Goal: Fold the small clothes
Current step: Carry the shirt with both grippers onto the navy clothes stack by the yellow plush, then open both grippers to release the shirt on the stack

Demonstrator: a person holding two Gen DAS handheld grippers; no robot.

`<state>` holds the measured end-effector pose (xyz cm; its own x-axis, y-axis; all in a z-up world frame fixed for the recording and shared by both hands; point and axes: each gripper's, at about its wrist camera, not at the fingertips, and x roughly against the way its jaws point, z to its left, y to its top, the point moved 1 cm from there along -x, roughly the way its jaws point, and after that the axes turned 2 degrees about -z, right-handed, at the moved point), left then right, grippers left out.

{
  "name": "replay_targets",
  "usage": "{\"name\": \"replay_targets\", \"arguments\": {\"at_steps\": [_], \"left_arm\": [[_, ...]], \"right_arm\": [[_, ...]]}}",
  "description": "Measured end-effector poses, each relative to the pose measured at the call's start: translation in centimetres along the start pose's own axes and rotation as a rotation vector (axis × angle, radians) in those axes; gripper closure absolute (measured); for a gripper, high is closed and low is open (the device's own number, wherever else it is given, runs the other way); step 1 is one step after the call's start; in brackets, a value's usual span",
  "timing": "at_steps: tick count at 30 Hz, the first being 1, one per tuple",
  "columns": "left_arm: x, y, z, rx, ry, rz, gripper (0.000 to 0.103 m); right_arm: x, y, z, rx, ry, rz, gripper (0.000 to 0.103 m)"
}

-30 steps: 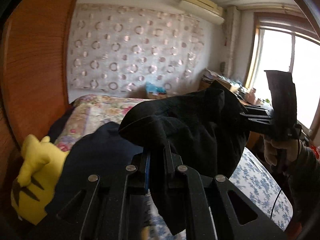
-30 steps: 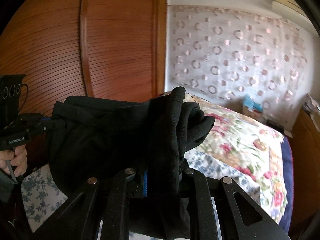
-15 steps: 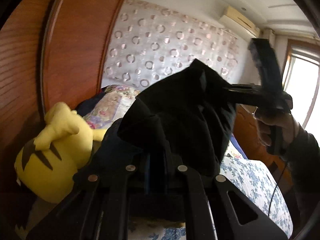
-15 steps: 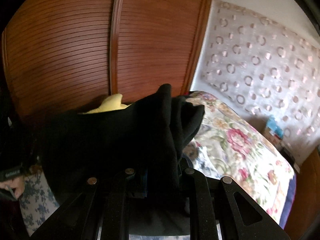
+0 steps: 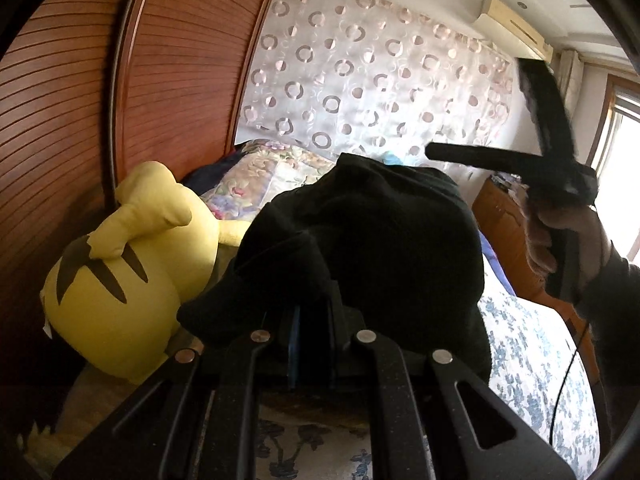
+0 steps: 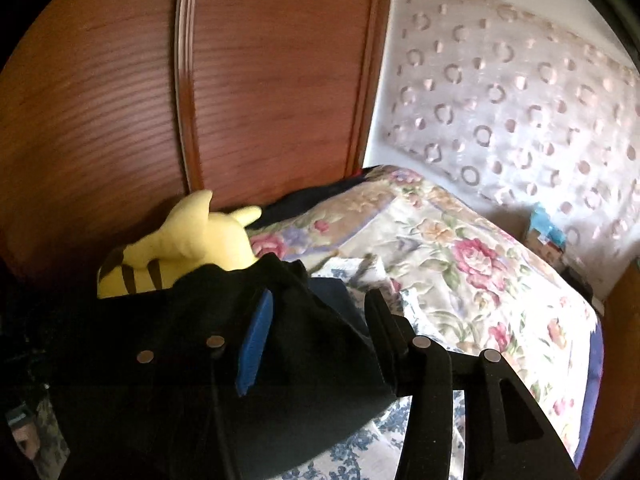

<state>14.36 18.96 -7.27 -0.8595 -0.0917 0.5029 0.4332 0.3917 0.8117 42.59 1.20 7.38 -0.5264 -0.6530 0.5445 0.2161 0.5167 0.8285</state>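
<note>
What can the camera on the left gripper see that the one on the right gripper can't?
Only the left wrist view shows the window, the air conditioner, the person's hand holding the right gripper, and the left gripper clamped on the black garment.

Only the right wrist view shows the right gripper's jaws from behind, opening, their blue pad bare and the garment no longer pinched, plus most of the floral quilt.

Both show the garment, the yellow plush toy, the wooden wardrobe and the circle-patterned curtain.
</note>
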Motion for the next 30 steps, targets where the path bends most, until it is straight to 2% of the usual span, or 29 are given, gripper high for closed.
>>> {"name": "replay_targets", "arguments": {"at_steps": [3,5,8,14,18,21,22,24,26,28,30], "left_arm": [[0.1,0.0,-0.1,-0.006,0.004,0.004,0.091],[0.0,-0.1,-0.1,-0.009,0.008,0.010,0.091],[-0.1,-0.1,-0.2,-0.016,0.012,0.016,0.091],[0.5,0.3,-1.2,-0.072,0.036,0.011,0.088],[1.5,0.3,-1.8,-0.119,0.069,-0.007,0.084],[2.9,0.4,-2.5,-0.164,0.086,-0.040,0.068],[3.4,0.4,-2.6,-0.177,0.090,-0.053,0.061],[4.3,0.4,-3.1,-0.205,0.089,-0.071,0.055],[5.1,0.5,-3.6,-0.230,0.088,-0.085,0.034],[5.9,0.5,-4.1,-0.244,0.075,-0.103,0.022],[6.7,0.5,-4.7,-0.262,0.069,-0.117,0.020]], "right_arm": [[0.6,-1.7,0.8,0.005,0.095,-0.007,0.053],[0.0,-2.9,1.1,0.018,0.124,0.013,0.053],[-2.7,-4.0,0.0,0.039,0.089,0.077,0.053],[-5.1,-4.4,-1.8,-0.028,0.085,0.018,0.054],[-3.8,-5.0,0.2,-0.026,0.036,0.006,0.052],[-1.8,-6.1,2.4,-0.063,0.009,-0.006,0.052],[-1.0,-6.3,3.0,-0.070,0.002,-0.013,0.052],[0.2,-6.8,4.0,-0.072,-0.009,-0.028,0.052],[1.9,-7.4,4.9,-0.075,-0.011,-0.044,0.052],[3.4,-8.0,5.6,-0.081,-0.013,-0.057,0.052],[5.4,-8.9,6.2,-0.084,-0.022,-0.071,0.052]]}}
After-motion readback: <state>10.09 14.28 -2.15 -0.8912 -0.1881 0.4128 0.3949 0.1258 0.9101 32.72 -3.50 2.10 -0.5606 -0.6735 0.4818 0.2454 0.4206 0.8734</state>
